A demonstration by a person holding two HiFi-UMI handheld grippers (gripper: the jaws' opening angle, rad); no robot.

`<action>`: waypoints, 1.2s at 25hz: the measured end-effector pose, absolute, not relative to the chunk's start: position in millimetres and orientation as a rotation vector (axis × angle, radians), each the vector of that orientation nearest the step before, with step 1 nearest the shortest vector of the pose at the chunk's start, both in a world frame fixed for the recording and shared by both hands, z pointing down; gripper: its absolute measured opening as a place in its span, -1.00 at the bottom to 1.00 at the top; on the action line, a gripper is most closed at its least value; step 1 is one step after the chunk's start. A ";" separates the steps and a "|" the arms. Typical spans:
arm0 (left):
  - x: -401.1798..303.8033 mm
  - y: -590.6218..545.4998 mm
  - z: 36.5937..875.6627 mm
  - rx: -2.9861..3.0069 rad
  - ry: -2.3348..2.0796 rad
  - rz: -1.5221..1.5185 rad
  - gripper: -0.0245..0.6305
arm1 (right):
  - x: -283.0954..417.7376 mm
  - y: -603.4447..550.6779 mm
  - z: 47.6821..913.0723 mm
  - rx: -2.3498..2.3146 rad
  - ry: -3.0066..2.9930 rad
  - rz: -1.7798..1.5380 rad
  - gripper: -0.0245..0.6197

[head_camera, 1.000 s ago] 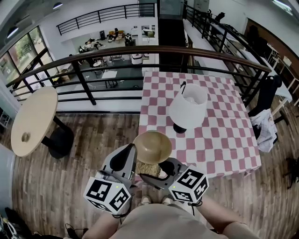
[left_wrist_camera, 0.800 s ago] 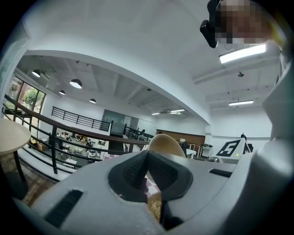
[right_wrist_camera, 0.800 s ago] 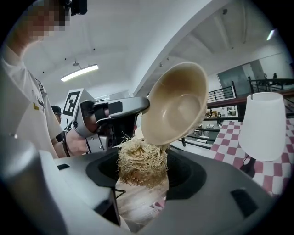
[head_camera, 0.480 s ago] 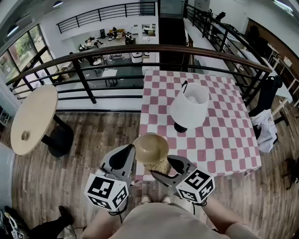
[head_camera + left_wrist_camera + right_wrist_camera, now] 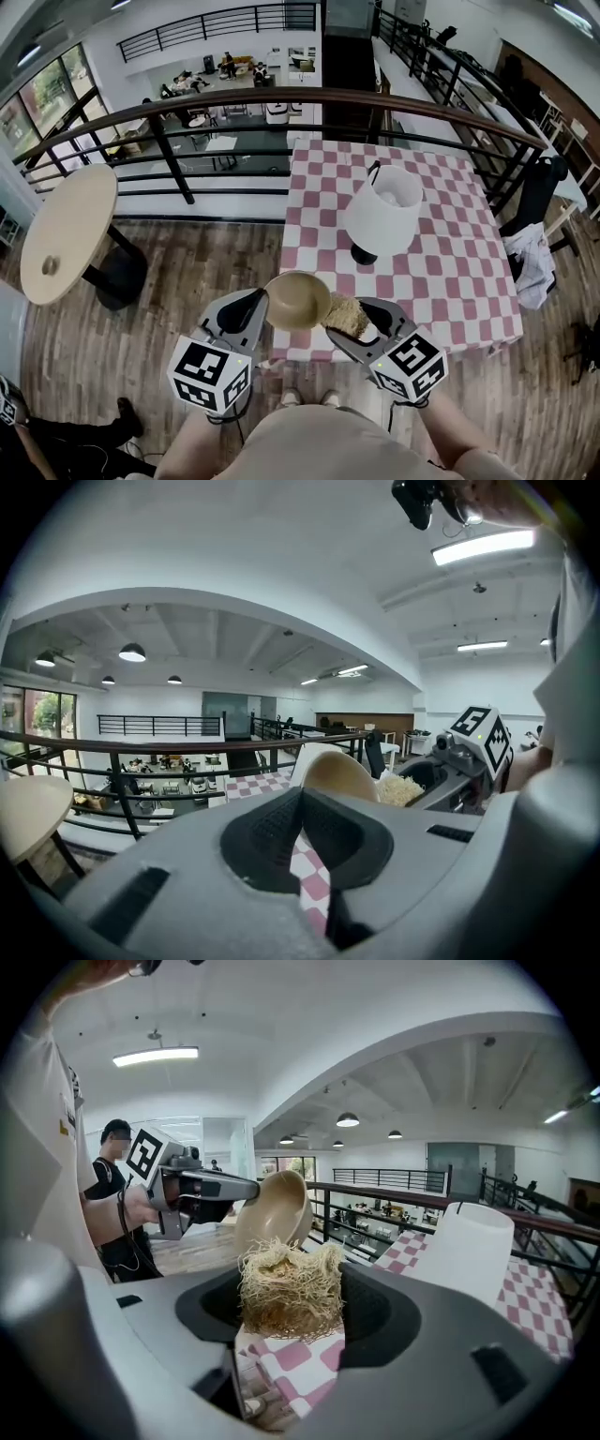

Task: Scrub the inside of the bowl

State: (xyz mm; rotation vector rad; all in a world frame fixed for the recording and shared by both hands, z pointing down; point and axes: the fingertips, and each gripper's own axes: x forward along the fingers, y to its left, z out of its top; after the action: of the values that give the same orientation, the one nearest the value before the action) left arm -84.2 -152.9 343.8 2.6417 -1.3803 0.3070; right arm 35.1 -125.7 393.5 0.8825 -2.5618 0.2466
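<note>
The bowl [image 5: 297, 300], clamped at its rim by the left tool [image 5: 263, 307] above the desk's [image 5: 450, 272] near edge, is to be held steady and tilted while the fibrous scrubber [image 5: 345, 316], gripped by the right tool [image 5: 352, 324] just beside it, is pressed inside and swept in circles.

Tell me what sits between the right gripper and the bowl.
A straw-coloured fibrous scrubber, gripped in the right gripper's fingers, fills that stretch toward the bowl; the right gripper view shows it.
</note>
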 end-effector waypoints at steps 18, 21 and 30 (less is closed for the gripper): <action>-37.0 -128.4 379.8 2.775 -1.218 0.624 -0.88 | 23.5 -153.3 353.0 0.979 -2.605 0.111 -0.11; -31.1 -127.8 383.6 2.799 -1.216 0.677 -0.88 | 20.1 -153.0 353.9 0.977 -2.590 0.075 -0.11; -35.3 -134.6 397.0 2.698 -1.207 0.617 -0.88 | 33.5 -164.5 358.6 1.088 -2.588 0.103 -0.11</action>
State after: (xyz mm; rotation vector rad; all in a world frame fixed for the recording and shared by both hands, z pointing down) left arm -35.3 -134.6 397.0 2.6982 -1.2072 0.6171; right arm 33.5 -164.5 358.6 1.0882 -2.5882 0.1029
